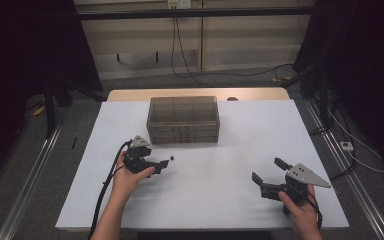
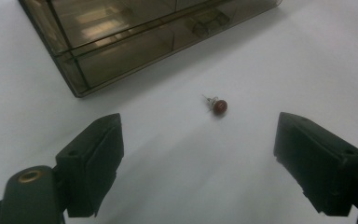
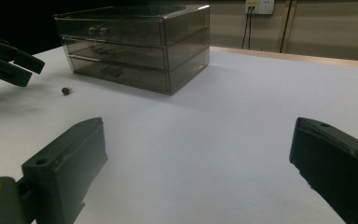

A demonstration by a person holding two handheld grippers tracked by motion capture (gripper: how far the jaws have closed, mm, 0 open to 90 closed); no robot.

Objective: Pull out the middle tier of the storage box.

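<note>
Black jaws of the left gripper (image 2: 198, 163) rose from the bottom corners of the left gripper view, spread wide with nothing between them. Just ahead, near the middle of that frame, a small red bead (image 2: 219, 106) lay on the white table (image 2: 284, 60), apart from both jaws. It looked to be a tiny round thing with a thin pale pin or wire at its upper-left side; what exactly that stub was could not be made out. Judged from its size, it would weigh almost nothing, feel hard, and roll or skid away if nudged from one side. The best hold seemed to be across the round body, jaws lowered evenly on both sides, since the pin looked too fine to pinch.

In the high view the bead was only a dark speck, left of centre, just right of the left gripper's tips and below the smoky clear drawer box (image 1: 183, 120). Whether the drawers held anything was hard to tell through the tinted walls. At the lower right the right gripper (image 1: 271, 176) hovered over bare table, its jaws also wide apart and empty
</note>
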